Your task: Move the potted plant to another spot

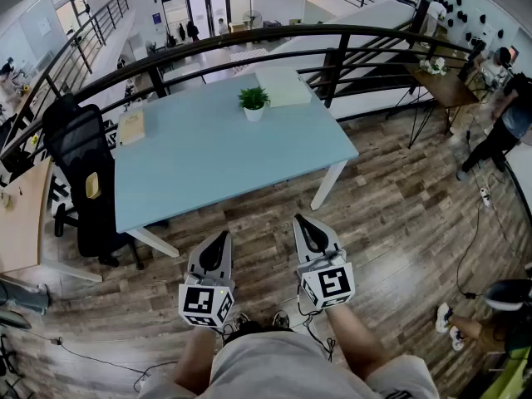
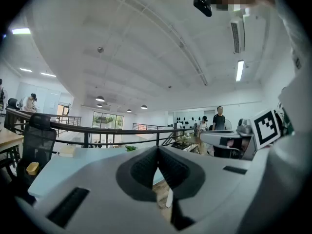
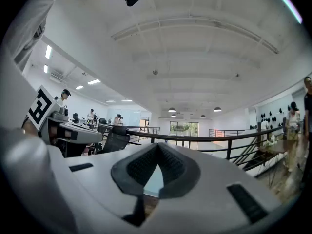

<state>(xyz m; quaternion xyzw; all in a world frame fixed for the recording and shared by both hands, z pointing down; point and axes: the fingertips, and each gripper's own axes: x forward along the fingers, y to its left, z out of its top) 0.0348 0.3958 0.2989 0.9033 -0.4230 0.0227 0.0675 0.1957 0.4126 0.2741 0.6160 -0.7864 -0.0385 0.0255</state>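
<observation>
Far across the pale blue counter (image 1: 216,156), near the railing side, a small potted plant (image 1: 253,103) is sitting upright, leafy green in a white pot. Left gripper (image 1: 223,233) and right gripper (image 1: 298,219) are hovering short of the counter, jaws pressed together, pinching nothing.

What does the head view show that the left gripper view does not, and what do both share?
Only the head view: the person's legs, and the left gripper from above. Only the left gripper view: ceiling lamps, and that gripper's fingers pressed together, empty. Both: potted plant, blue table, black chair, railing, right gripper.
</observation>
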